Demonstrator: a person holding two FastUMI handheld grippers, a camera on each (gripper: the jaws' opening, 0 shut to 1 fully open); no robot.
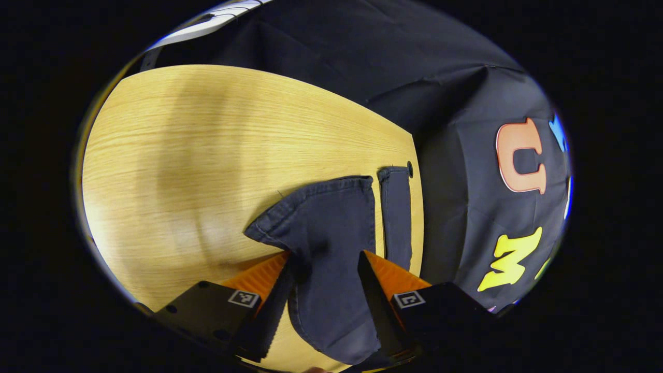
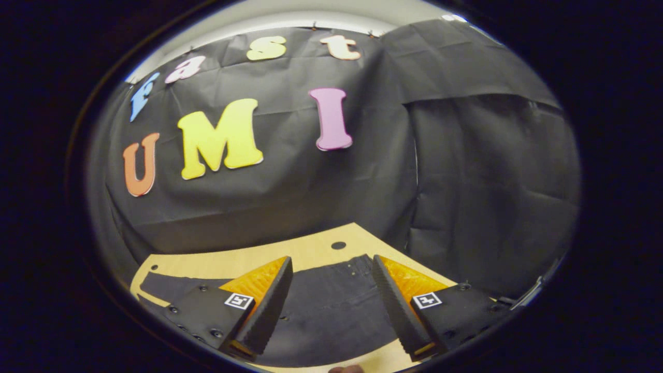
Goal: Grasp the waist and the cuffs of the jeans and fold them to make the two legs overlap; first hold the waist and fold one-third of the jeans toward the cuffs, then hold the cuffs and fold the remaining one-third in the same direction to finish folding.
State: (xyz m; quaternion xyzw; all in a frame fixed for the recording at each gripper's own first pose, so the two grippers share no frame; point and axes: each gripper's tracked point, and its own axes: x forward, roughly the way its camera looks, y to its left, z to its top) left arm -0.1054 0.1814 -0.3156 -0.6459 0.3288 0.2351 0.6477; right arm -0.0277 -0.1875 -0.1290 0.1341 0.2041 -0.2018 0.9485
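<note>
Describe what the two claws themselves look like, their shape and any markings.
Both look alike. The left claw has two wedge-shaped fingers that taper to the tips, with ridged, sawtooth inner faces. Each sits on a black block with small screws and a square black-and-white marker tag. The right claw has the same build, with its own marker tags.

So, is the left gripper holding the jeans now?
Cannot tell for sure. A cuff of the jeans lies between the fingers of the left gripper, raised off the table.

Wooden table (image 1: 207, 155), small round hole (image 2: 338, 245)
</note>
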